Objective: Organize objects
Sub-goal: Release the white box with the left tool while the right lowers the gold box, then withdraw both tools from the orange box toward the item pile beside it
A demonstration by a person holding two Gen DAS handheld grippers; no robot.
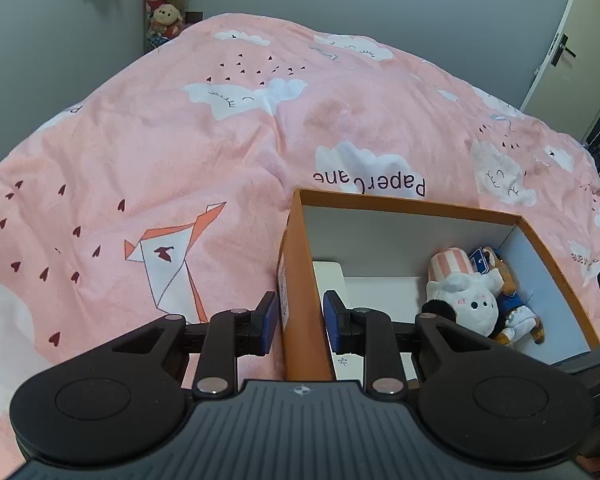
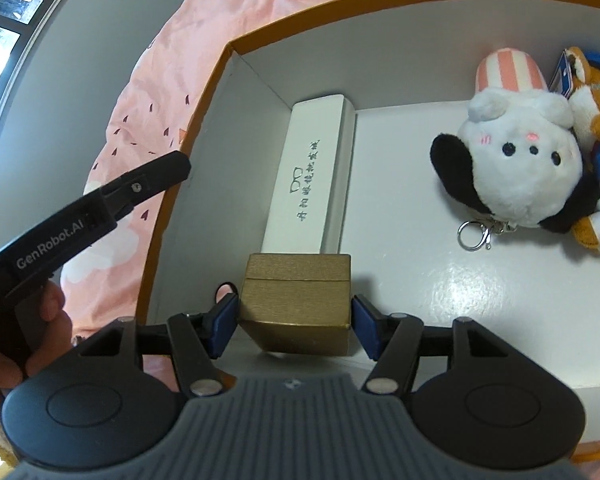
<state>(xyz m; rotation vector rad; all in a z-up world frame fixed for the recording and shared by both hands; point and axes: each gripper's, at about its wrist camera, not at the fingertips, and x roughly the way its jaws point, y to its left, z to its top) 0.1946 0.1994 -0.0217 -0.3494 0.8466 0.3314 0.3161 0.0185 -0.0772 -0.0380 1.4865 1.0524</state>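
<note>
The left gripper clamps the near wall of the orange-sided, white-lined cardboard box on the pink printed bedcover, while the right gripper, jaws part-open and just off its sides, straddles a small gold cardboard box resting inside beside a white oblong glasses case.
</note>
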